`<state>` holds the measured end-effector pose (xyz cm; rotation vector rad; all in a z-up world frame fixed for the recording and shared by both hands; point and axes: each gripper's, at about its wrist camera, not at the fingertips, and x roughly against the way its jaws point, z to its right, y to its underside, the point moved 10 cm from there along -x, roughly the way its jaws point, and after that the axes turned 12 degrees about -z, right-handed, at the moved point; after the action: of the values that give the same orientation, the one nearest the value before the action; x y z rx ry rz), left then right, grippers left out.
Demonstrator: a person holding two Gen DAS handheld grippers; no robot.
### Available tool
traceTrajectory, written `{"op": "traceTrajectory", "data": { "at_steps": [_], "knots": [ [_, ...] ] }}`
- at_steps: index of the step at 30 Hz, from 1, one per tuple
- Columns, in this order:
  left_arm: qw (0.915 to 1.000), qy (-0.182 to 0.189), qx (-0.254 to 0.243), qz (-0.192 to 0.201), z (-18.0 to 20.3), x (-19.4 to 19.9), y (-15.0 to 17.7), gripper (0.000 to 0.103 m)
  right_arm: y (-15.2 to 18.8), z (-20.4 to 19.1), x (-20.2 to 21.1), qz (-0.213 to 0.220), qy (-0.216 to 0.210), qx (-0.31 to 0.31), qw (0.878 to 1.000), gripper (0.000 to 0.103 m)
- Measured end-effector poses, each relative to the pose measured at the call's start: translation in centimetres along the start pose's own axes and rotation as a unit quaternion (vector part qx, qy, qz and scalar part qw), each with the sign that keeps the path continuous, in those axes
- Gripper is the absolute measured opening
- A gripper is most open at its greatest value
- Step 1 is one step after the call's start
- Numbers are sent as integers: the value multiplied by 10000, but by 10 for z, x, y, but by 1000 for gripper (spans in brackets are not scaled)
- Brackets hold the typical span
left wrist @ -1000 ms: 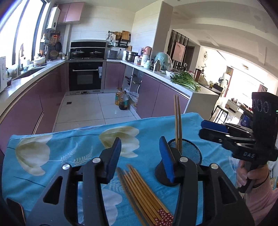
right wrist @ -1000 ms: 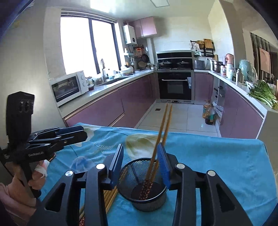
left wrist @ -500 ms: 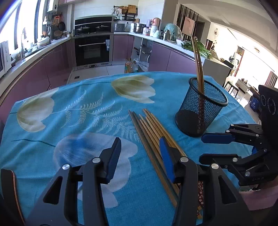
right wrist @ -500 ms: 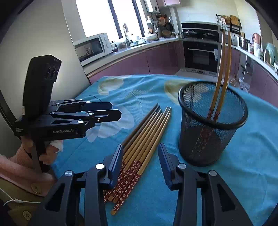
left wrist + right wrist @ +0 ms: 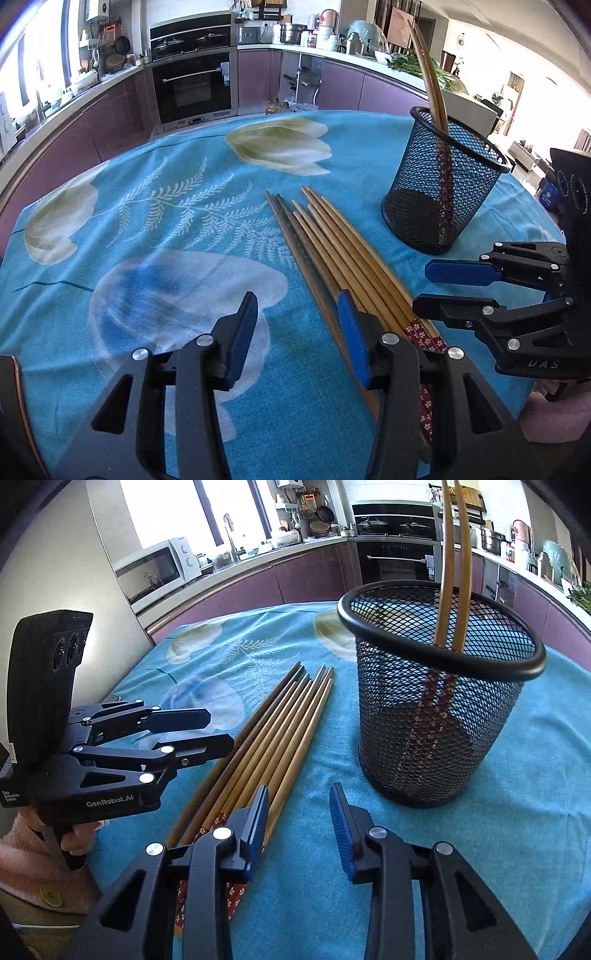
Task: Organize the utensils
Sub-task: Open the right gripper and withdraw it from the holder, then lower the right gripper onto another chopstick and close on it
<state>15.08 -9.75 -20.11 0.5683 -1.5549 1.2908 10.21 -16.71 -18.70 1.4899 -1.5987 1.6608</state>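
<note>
Both claws have dropped from above the desk (image 5: 184,192) to just over the loose chopsticks (image 5: 332,243) lying beside the mesh holder (image 5: 439,716), where two chopsticks (image 5: 452,572) already stand. The left claw (image 5: 297,325) is released and empty. The right claw (image 5: 299,808) has just been closing, nothing between its pads; likely the next pickup.

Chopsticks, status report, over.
Left gripper open, empty. Right gripper open, jaws just narrowing, empty. Loose chopsticks on cloth; two in mesh holder. Nothing blocking.
</note>
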Motion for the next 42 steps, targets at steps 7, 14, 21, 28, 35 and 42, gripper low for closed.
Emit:
{"op": "traceTrajectory", "data": {
  "at_steps": [7, 14, 21, 28, 35, 42],
  "knots": [
    [10000, -6, -9, -54, -1, -4, 2, 45, -2, 1, -2, -18, 149, 30, 9999, 32],
    [9997, -210, -32, -137, -3, -4, 3, 45, -1, 4, -1, -72, 307, 18, 9995, 31],
    [9995, -209, -76, -208, -3, -10, -1, 43, -6, 0, -9, -105, 570, 115, 9983, 28],
    [9996, -146, -26, -242, -4, -16, -11, 22, -16, 2, -15, 17, 670, 11, 9978, 22],
    [9996, 26, 223, -196, -3, -14, -11, 10, -16, 9, -12, 84, 380, -321, 9987, 7],
    [9993, 123, 336, -48, -7, 0, -7, 8, -16, 7, 1, 267, 125, -385, 9988, 6]
  ]
}}
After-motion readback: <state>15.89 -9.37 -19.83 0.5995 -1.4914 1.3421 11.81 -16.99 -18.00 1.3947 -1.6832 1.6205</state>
